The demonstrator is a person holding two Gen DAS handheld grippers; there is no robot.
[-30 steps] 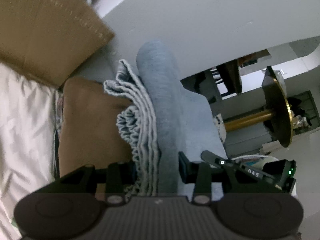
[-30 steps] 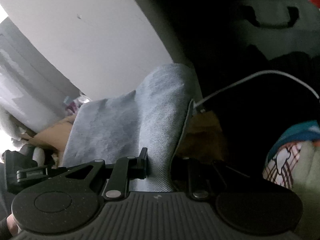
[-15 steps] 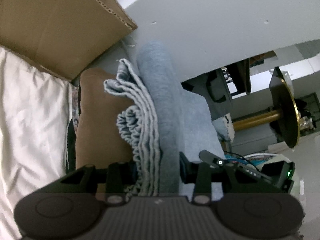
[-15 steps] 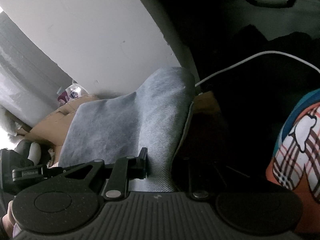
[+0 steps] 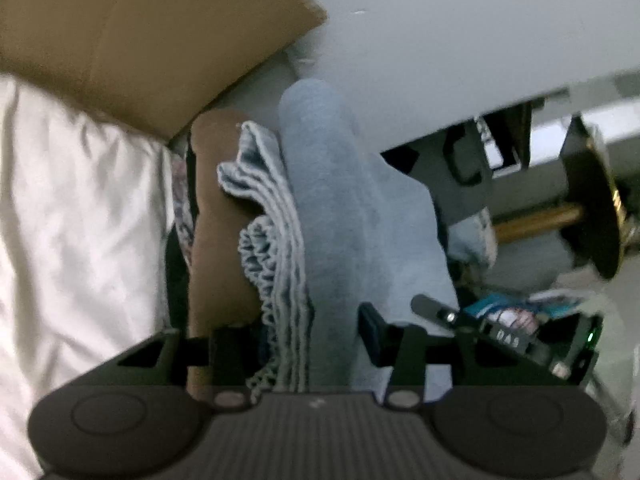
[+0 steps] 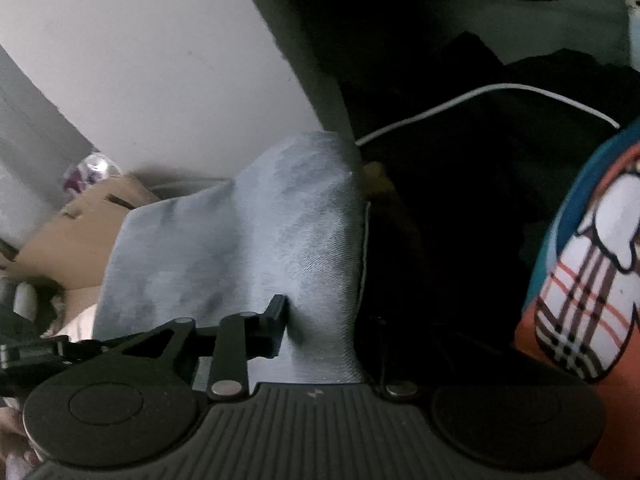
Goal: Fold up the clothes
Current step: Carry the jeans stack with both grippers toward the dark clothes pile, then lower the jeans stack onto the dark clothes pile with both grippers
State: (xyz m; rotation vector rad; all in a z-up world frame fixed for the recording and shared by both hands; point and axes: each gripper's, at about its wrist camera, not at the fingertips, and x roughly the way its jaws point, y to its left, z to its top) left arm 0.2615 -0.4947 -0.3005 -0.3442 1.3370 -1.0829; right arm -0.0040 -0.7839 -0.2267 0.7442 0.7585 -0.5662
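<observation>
A few pale letters are seen on the far device (image 5: 506, 338) at the right of the left wrist view, beside a green light (image 5: 591, 336), but they are too blurred to be read. No other writing is made out. A check pattern with a white cartoon shape is shown on the orange and teal fabric (image 6: 580, 280) at the right of the right wrist view.

The blue-grey cloth (image 5: 332, 220) is held between both tools and stretched from one to the other. Its bunched, frilled edge is caught in the left gripper (image 5: 300, 338), with a pad on each side of it. The jaws have just been opening, yet the bundle is still touched on both sides. A flat corner of the cloth is held in the right gripper (image 6: 330, 328). It is dented by the left pad, while the right finger is lost in shadow. These jaws have also just been opening.

Compared with a second ago, more of the cardboard (image 5: 140, 40) and the white sheet (image 5: 72, 220) is seen at the left, and much more of the checked fabric is seen. The white cable (image 6: 480, 92) is now higher in the frame.
</observation>
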